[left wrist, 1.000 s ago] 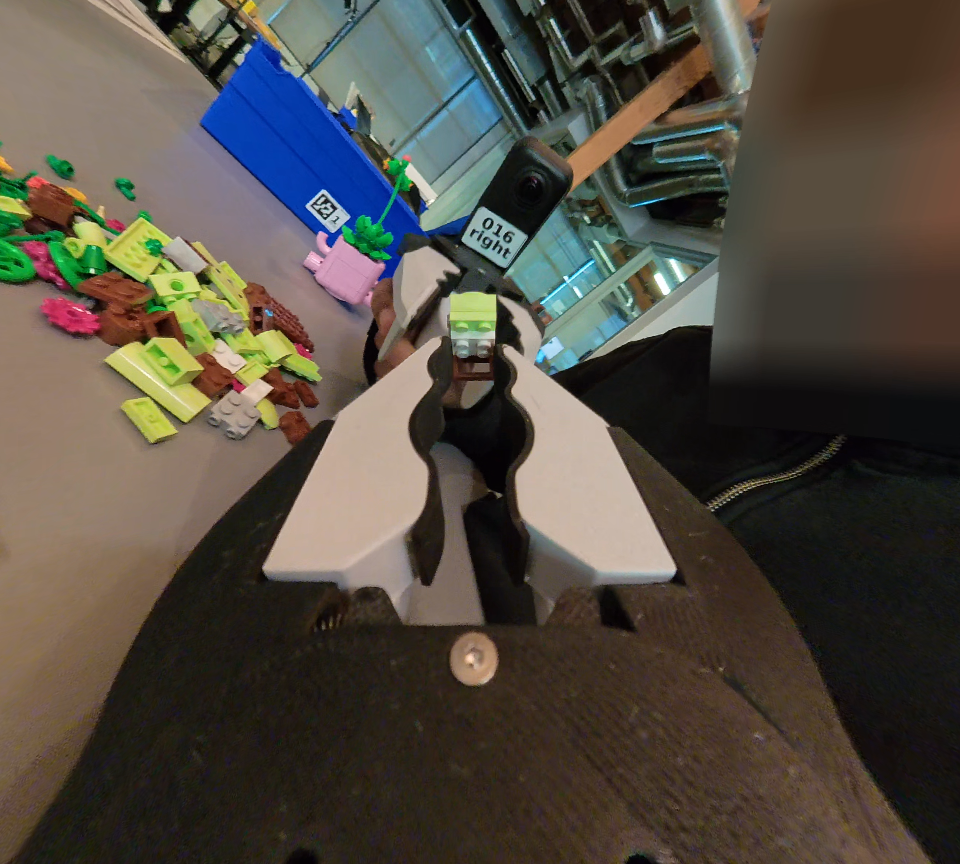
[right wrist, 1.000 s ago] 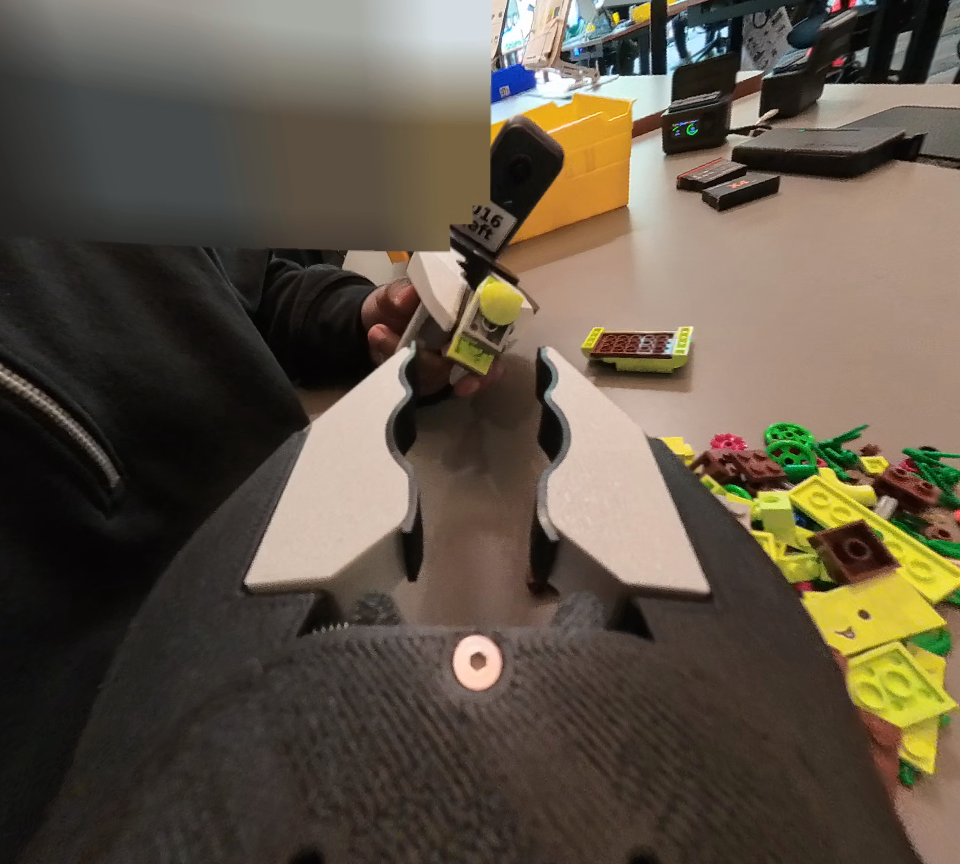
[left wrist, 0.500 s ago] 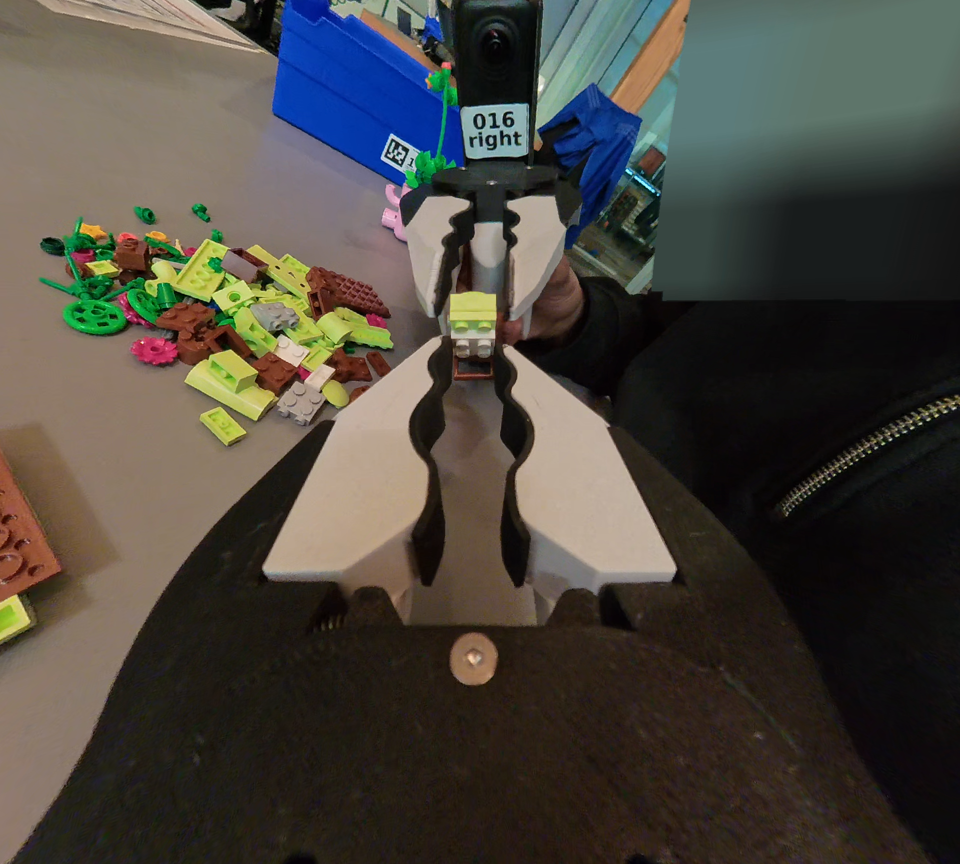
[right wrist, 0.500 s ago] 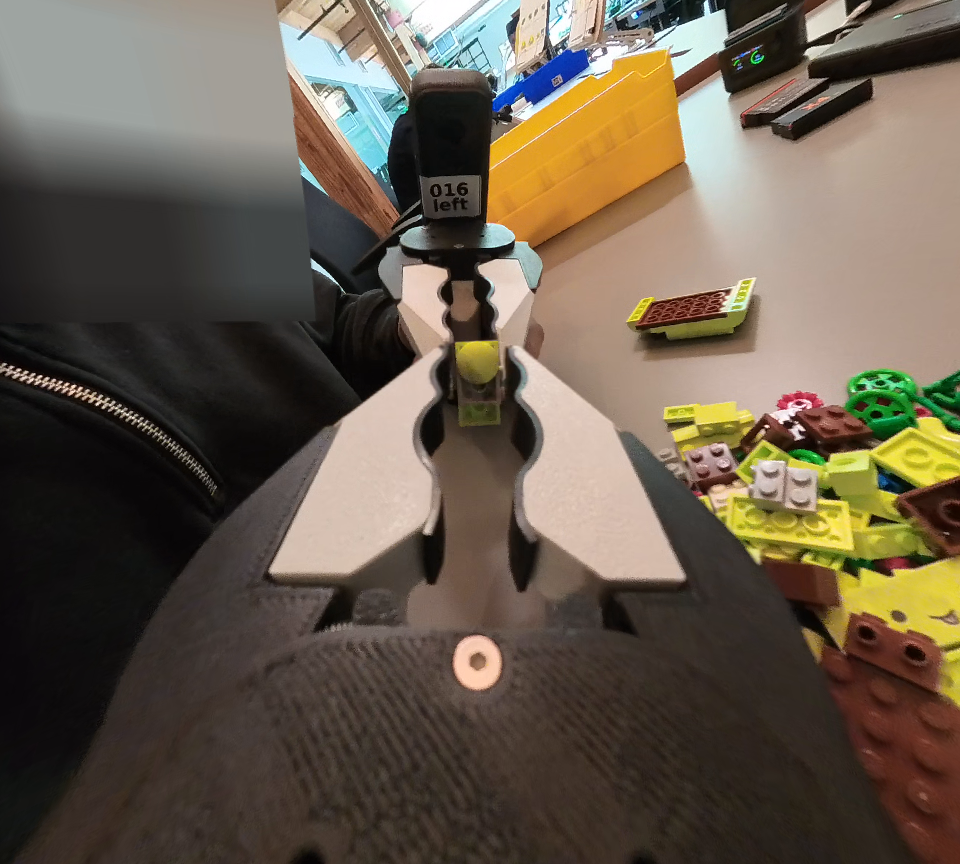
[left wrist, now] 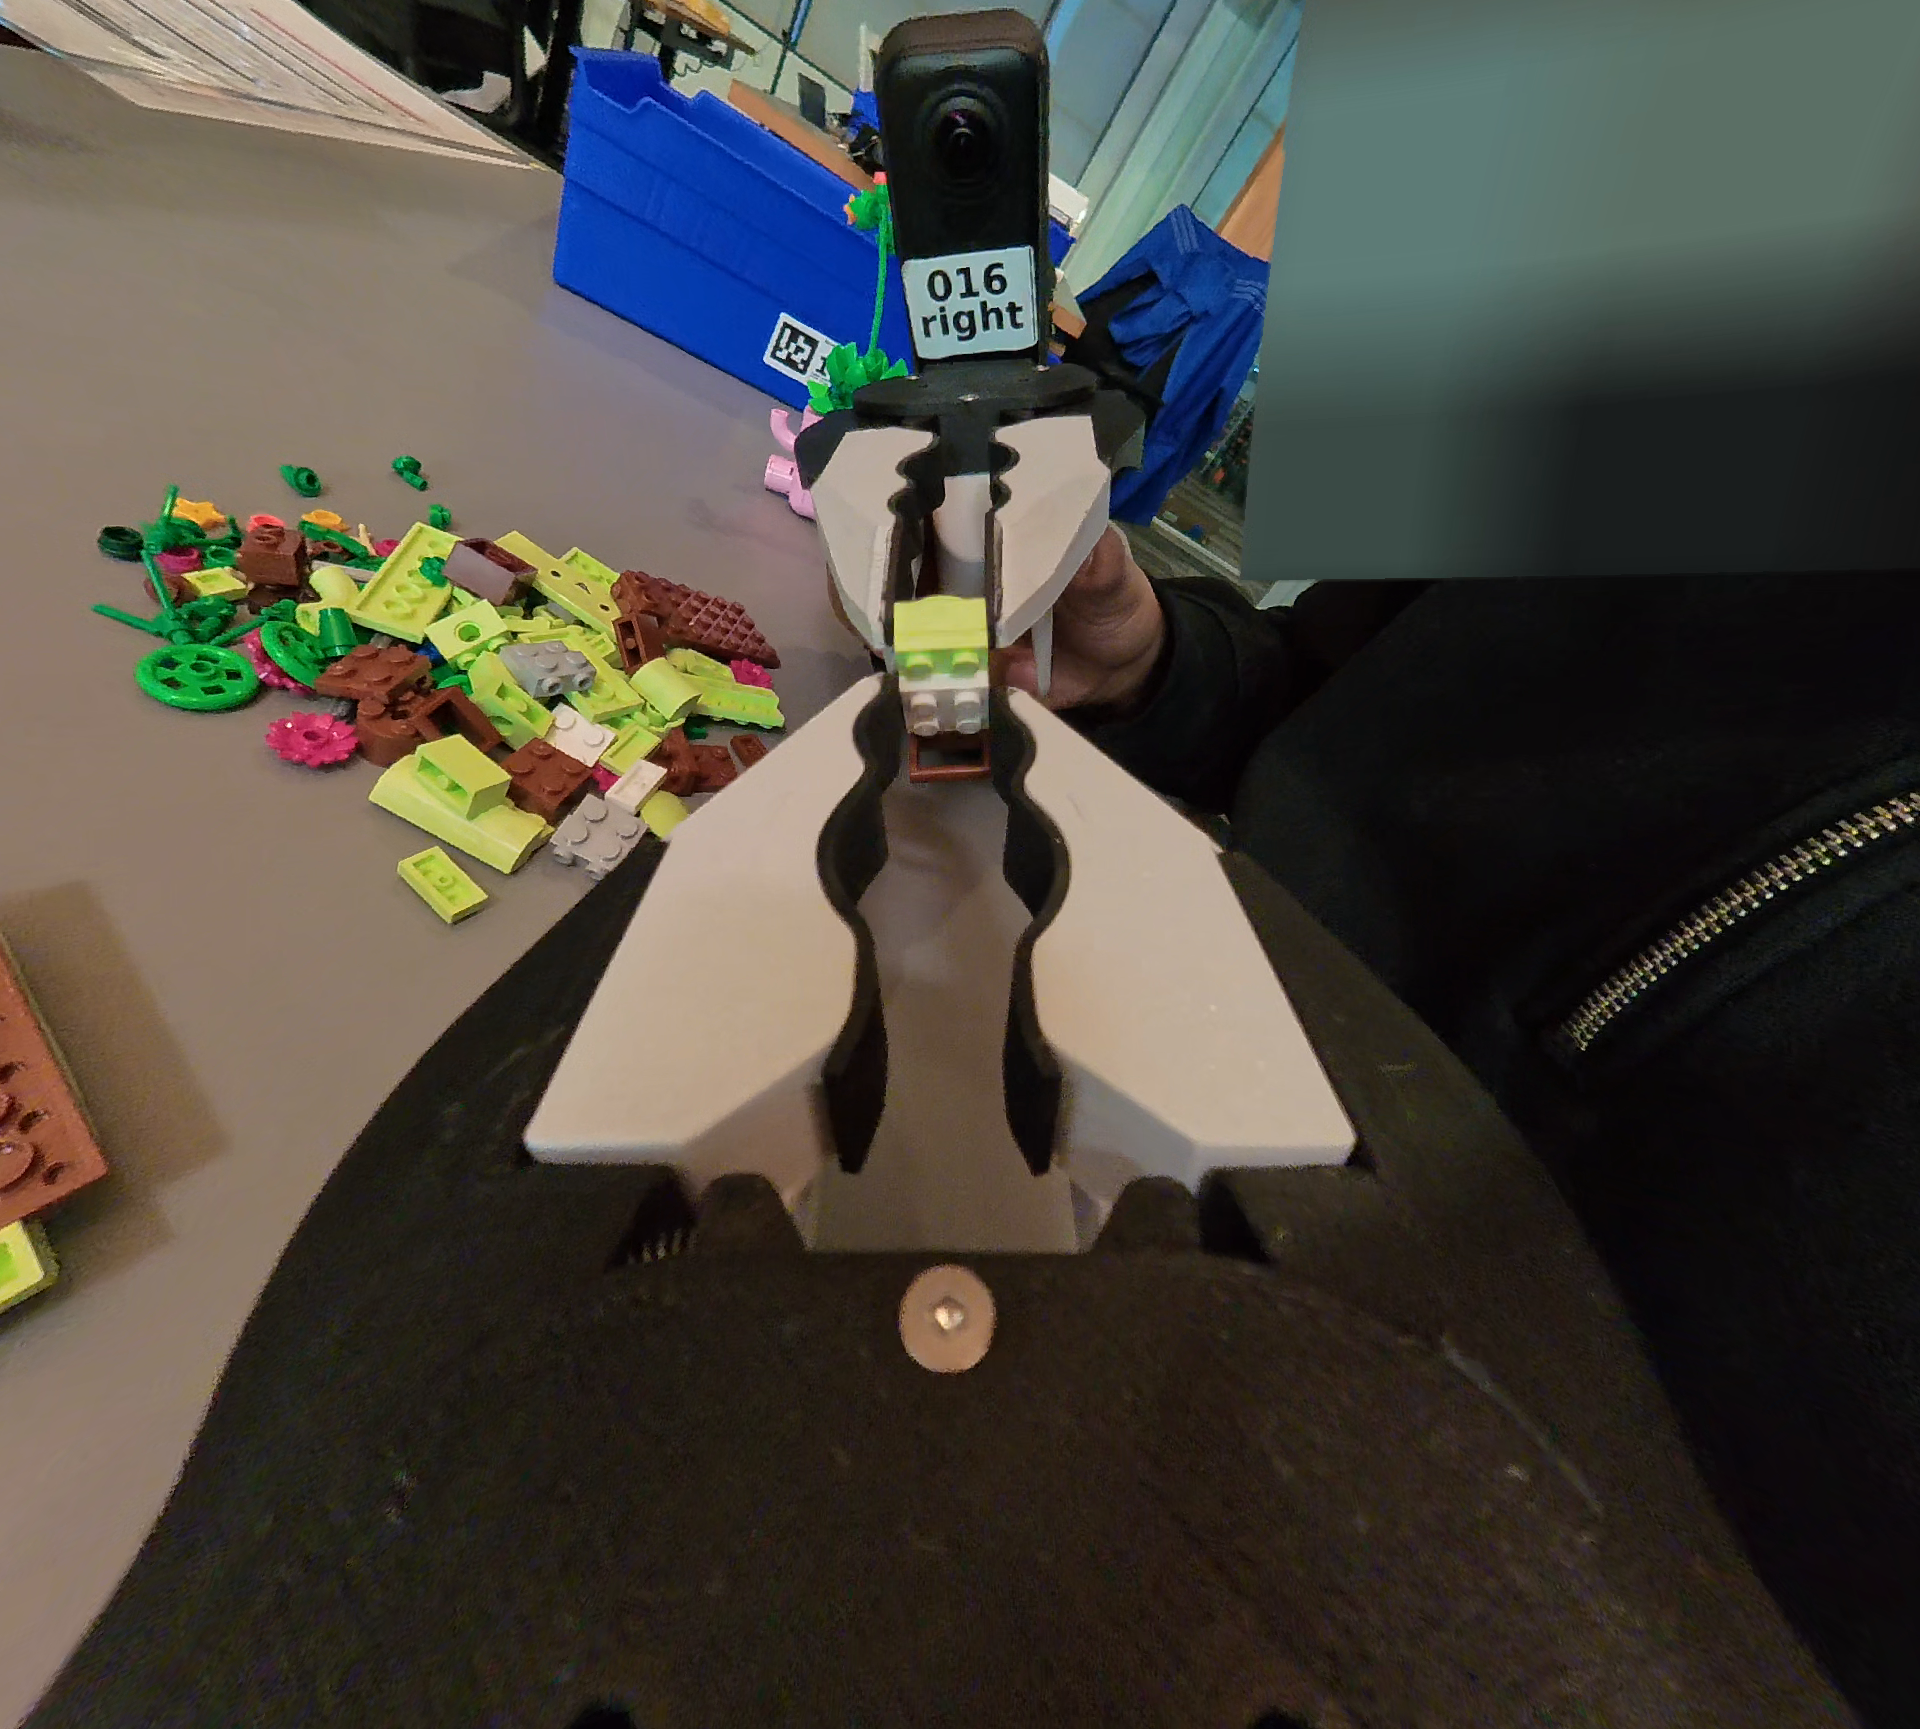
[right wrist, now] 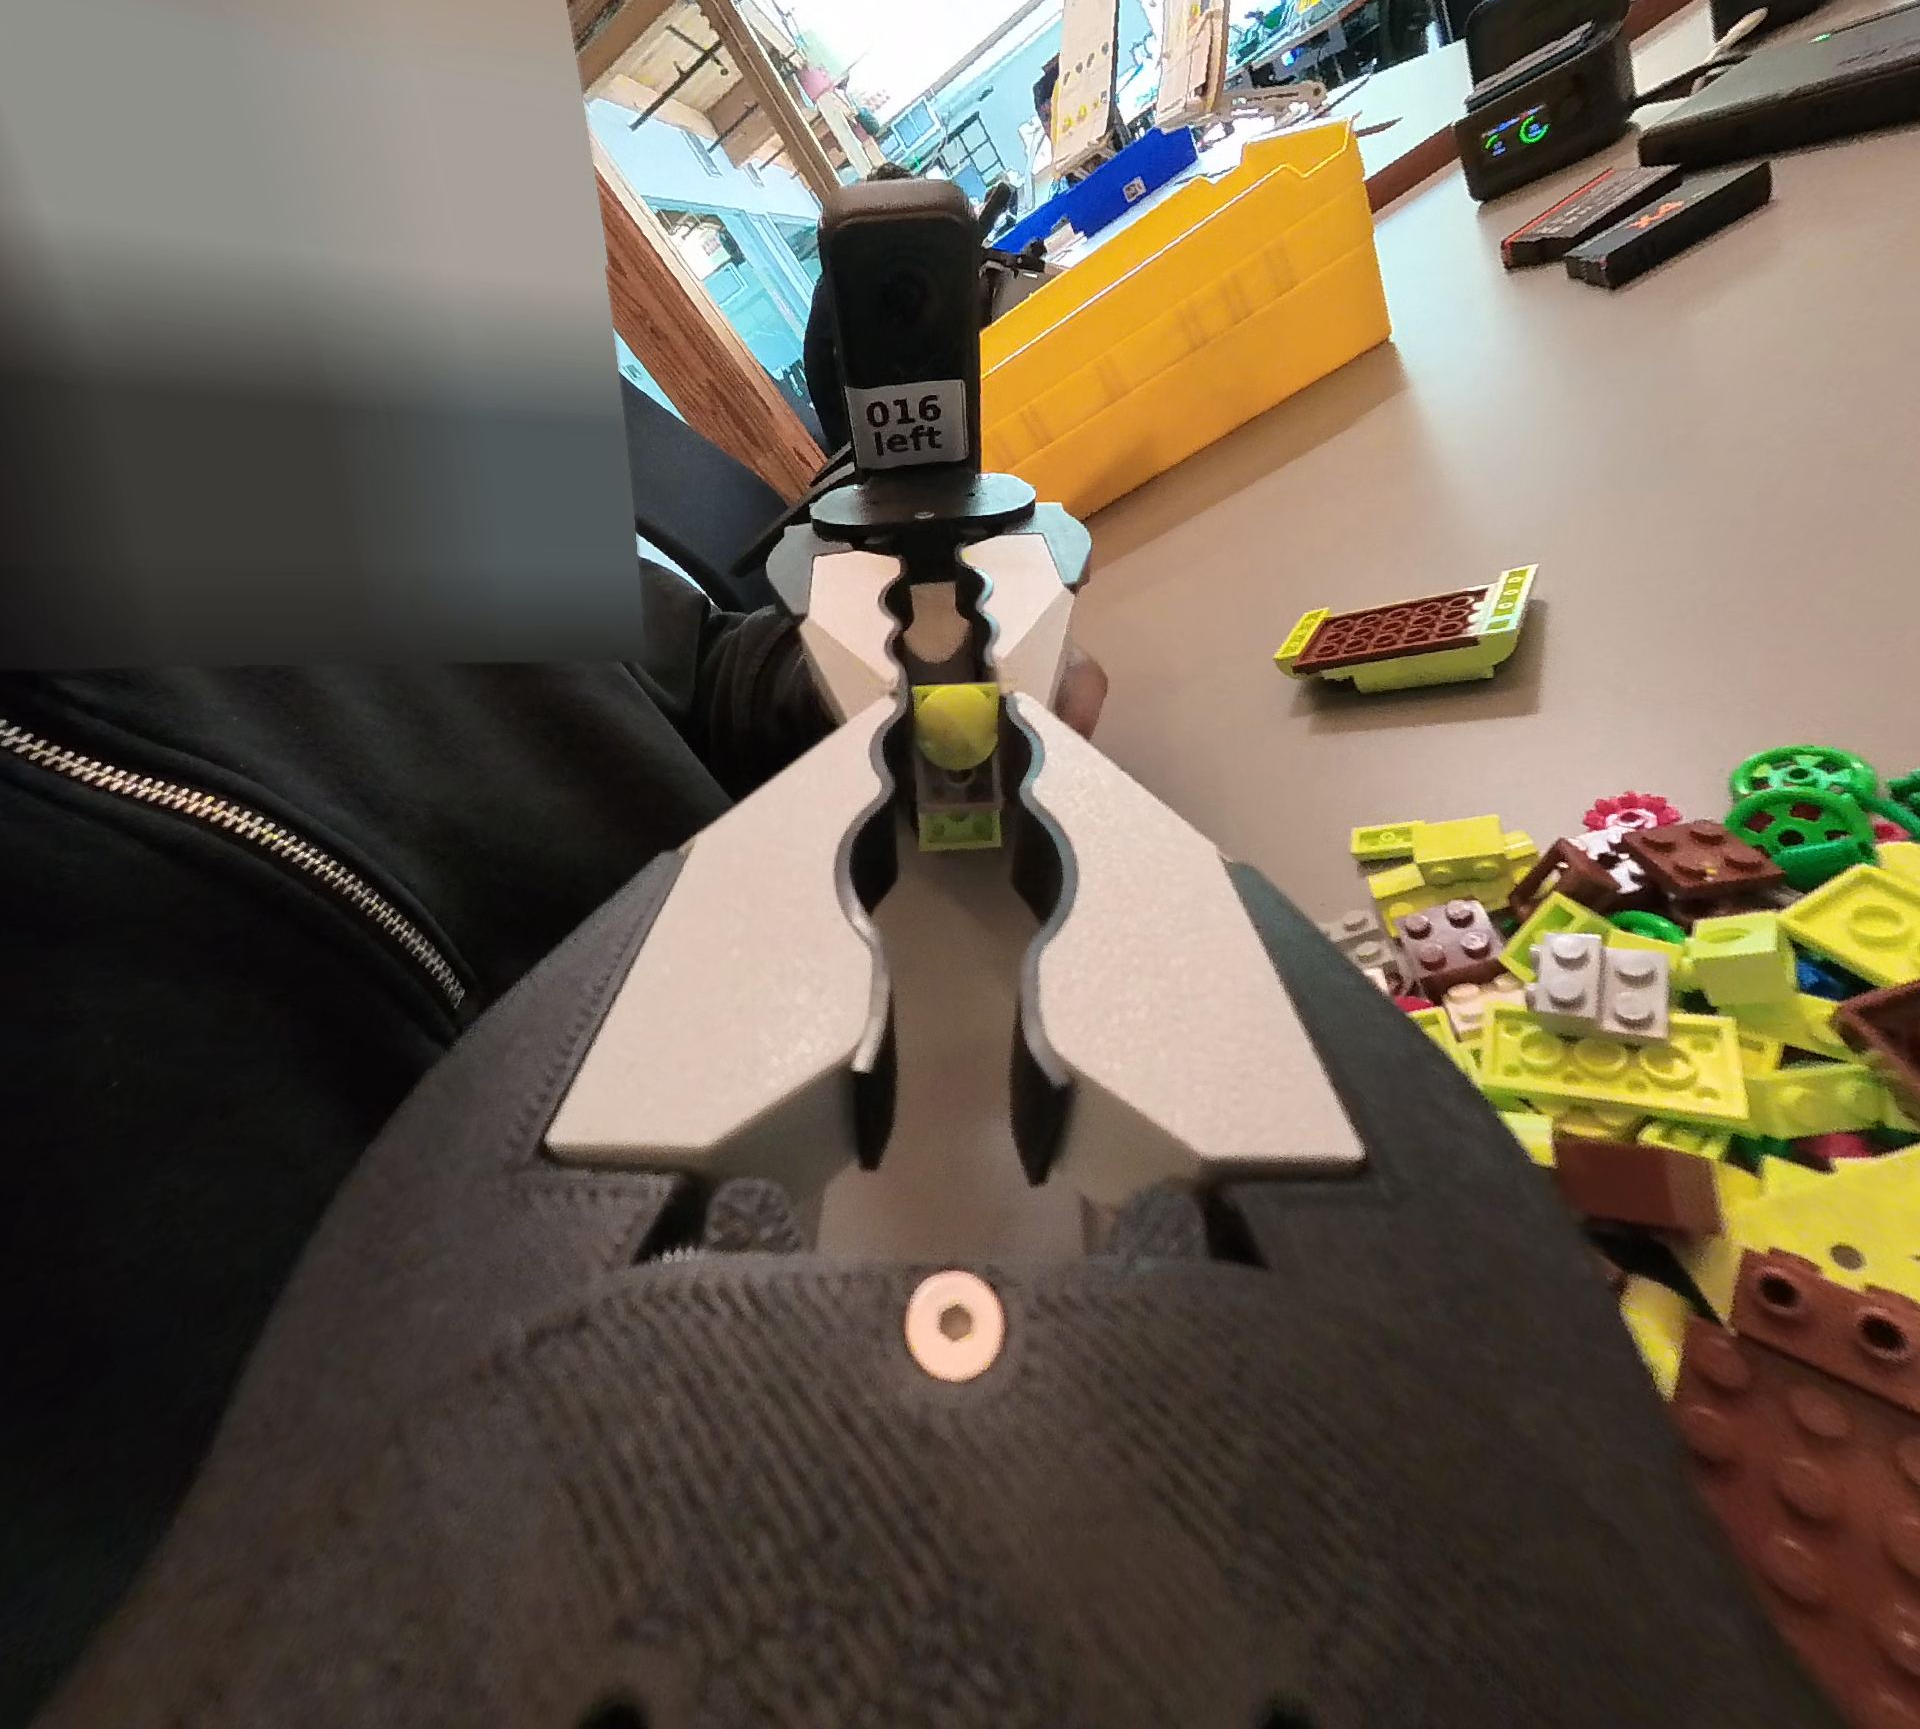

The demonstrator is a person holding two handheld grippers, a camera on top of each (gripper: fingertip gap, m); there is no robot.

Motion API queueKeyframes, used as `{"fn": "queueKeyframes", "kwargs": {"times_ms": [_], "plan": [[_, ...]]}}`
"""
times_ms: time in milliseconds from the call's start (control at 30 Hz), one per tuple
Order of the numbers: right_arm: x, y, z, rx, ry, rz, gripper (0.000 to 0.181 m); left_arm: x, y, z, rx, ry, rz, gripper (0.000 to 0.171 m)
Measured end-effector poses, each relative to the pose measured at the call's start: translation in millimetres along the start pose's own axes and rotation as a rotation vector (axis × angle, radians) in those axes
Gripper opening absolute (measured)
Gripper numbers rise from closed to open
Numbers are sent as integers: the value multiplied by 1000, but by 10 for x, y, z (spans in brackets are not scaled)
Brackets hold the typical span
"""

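Observation:
My left gripper (left wrist: 943, 705) is shut on a small brick stack (left wrist: 941, 680) with a lime top, a pale grey middle and a brown base, held in the air above the grey table (left wrist: 312, 308). My right gripper (left wrist: 943, 630) faces it head-on, its fingers closed around the lime end of the same stack. In the right wrist view my right gripper (right wrist: 954, 729) grips the stack (right wrist: 956, 786), which shows a round lime piece, a grey brick and a lime brick. The left gripper (right wrist: 945, 680) sits just behind it. A hand holds each gripper.
A pile of loose lime, brown, grey and green bricks (left wrist: 499, 661) lies on the table, also in the right wrist view (right wrist: 1662, 1004). A blue bin (left wrist: 707, 225), a pink pot with a plant (left wrist: 787, 474), a yellow bin (right wrist: 1174, 349), a brown-and-lime plate assembly (right wrist: 1403, 640) and black devices (right wrist: 1548, 69) stand around. A dark jacket (left wrist: 1558, 848) is close. The tips of both grippers are at nearly the same place.
The right gripper has swung in line with the left one, moved up to the stack and narrowed from open to closed around it. The left gripper kept its hold.

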State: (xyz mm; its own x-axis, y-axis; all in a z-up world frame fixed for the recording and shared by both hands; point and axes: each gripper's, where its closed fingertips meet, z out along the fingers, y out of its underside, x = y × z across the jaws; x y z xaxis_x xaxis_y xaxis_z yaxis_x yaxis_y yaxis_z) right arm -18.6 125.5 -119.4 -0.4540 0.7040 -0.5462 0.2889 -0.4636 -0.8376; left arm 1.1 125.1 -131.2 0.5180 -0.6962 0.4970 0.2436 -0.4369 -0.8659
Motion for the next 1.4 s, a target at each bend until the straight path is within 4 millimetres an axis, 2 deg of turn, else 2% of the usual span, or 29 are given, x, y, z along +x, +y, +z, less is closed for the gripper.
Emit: {"fn": "queueKeyframes", "kwargs": {"times_ms": [300,467,600,633,733,800,933,1067,1267,1400], "plan": [[24,-8,-56,-6,-6,21,13,-38,-73,-72,40,-17,26,12],[50,70,-76,-66,4,28,13,-44,-137,-117,80,-21,40,3],[46,132,-47,-106,18,-1,14,-74,-121,-122,69,-27,29,5],[49,141,-41,-111,20,-1,14,-82,-115,-119,62,-30,26,9],[63,125,-47,-99,30,-4,13,-98,-64,-97,23,-24,0,38],[48,70,-62,-66,20,0,13,-81,-21,-78,-3,-2,-30,44],[-12,-29,-75,-2,-23,16,13,-23,4,-51,-8,51,-77,32],[-16,2,-53,-18,-26,12,13,2,-47,-69,36,76,-94,15],[-17,38,-60,-44,-30,14,13,-4,-131,-112,90,80,-91,14],[-12,190,7,-133,-8,-25,13,-9,-176,-136,125,106,-141,14]]}}
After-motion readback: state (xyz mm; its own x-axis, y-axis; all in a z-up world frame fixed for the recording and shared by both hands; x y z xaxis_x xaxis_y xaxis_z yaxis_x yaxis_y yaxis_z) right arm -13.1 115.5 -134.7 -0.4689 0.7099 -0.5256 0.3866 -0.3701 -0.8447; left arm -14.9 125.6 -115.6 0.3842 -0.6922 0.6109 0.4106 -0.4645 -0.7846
